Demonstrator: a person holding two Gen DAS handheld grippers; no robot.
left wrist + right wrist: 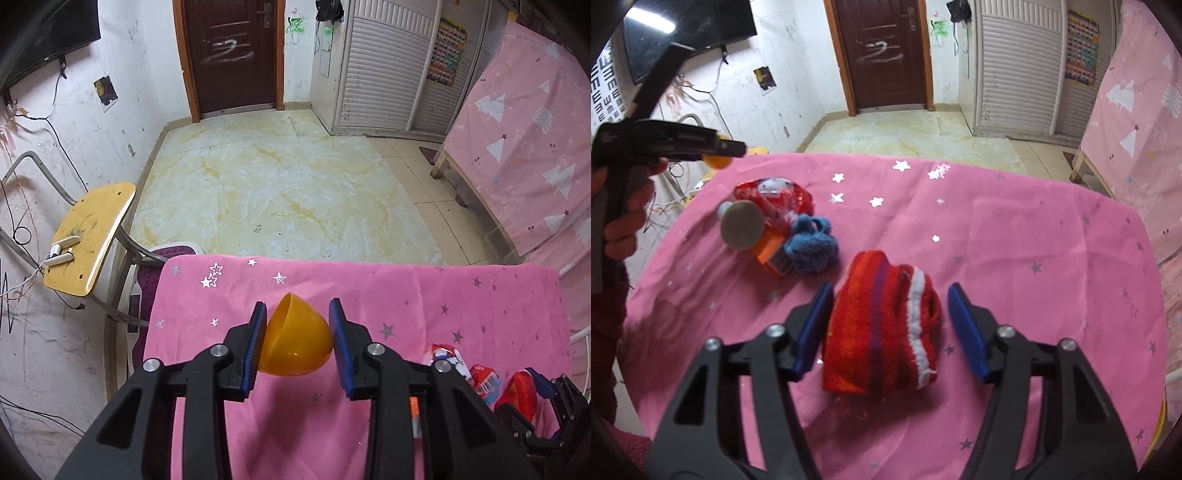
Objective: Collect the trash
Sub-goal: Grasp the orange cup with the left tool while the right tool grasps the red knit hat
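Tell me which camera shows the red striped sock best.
The right wrist view. There the red striped sock lies whole and centred between the open right gripper, its white band plain to see. The left wrist view catches only a red sliver at the lower right, half hidden by gripper parts.

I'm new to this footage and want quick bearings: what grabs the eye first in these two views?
The orange plastic half-shell stands out first, pinched between the left gripper jaws above the pink star-print tablecloth. Next comes the red striped fuzzy sock, lying on the cloth between the open jaws of the right gripper. Behind it, to the left, sits a small pile with a blue fuzzy sock and a shiny red wrapper.
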